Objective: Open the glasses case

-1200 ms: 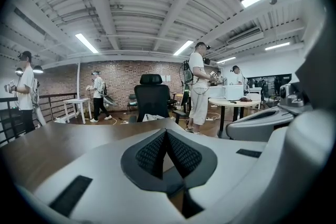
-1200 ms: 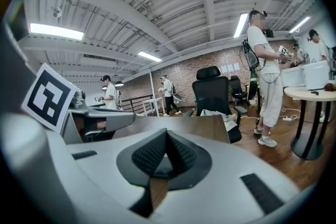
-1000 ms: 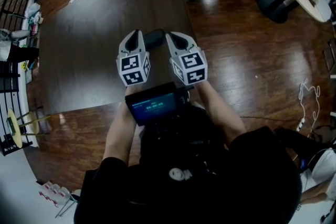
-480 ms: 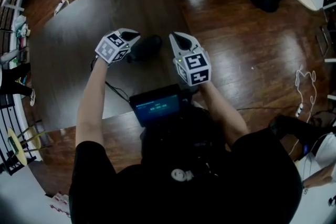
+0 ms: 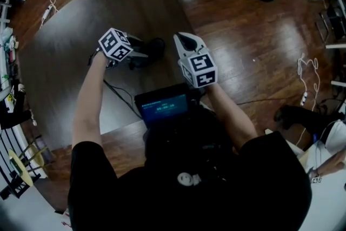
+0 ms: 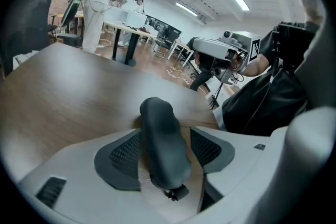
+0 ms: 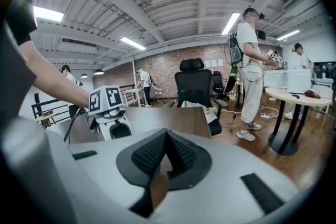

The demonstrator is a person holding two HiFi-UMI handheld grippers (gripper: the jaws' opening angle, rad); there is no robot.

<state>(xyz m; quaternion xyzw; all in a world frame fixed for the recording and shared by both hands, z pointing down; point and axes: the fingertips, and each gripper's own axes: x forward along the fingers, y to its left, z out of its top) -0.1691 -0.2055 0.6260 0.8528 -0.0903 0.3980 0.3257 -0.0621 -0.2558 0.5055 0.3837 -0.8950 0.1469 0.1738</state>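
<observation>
— Dark wooden bench (image 5: 81,19): where's the glasses case (image 6: 156,113)?
— Lying on it, between the just-opened jaws of my left hand-held gripper (image 6: 166,136). My right hand-held gripper (image 7: 167,147) is pressed together, empty.

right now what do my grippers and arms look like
Left gripper and right gripper are light grey shells with dark textured fingers and a white cube of black square markers. Sleeves are short and black. The left fingers have just been opening, glasses case between them.
</observation>
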